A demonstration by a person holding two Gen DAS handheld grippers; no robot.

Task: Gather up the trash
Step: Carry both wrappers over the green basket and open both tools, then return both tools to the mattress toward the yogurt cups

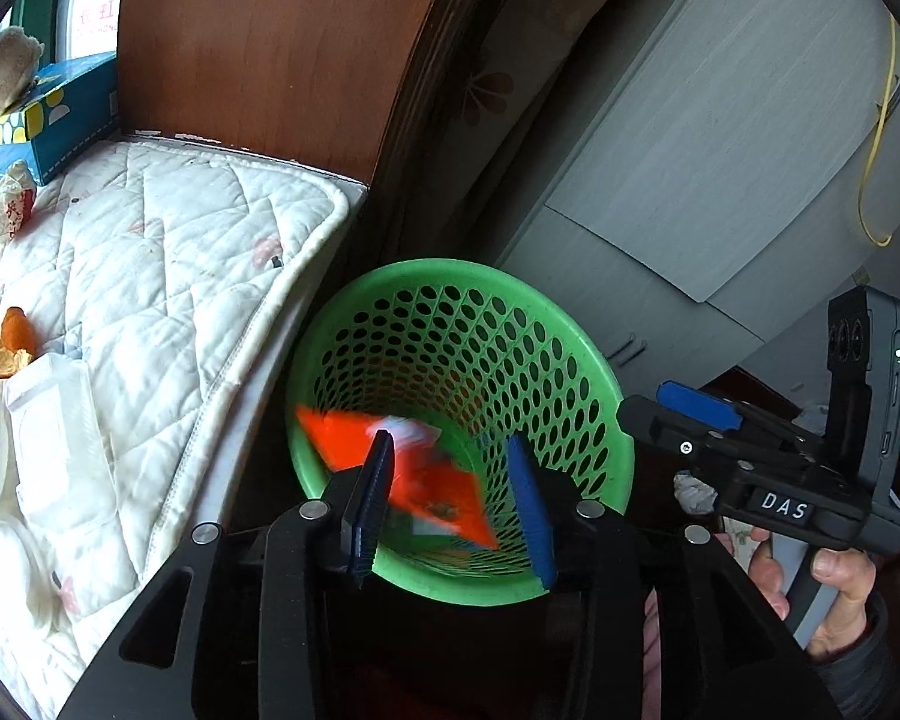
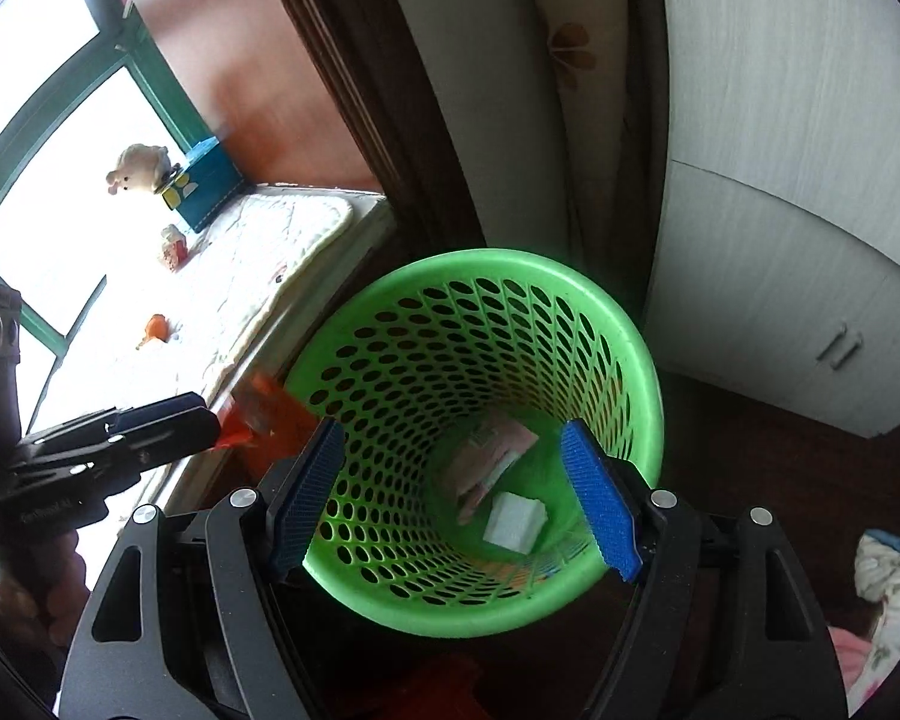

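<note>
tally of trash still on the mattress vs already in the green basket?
On the mattress:
orange peel: 1
crumpled wrapper: 1
white packet: 1
In the green basket:
pink packet: 1
white pad: 1
Falling in: orange wrapper: 1
Total: 6

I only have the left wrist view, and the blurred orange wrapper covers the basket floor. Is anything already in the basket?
Observer: Yes. The right wrist view shows a pink packet and a white folded pad on the green basket's floor.
Reviewer: Is the right hand-held gripper carrying anything?
Observer: No, it is open above the basket, nothing between its fingers.
Reviewer: And the wrapper?
Observer: The orange wrapper sits at the left hand-held gripper's tip, beside the basket's left rim.
</note>
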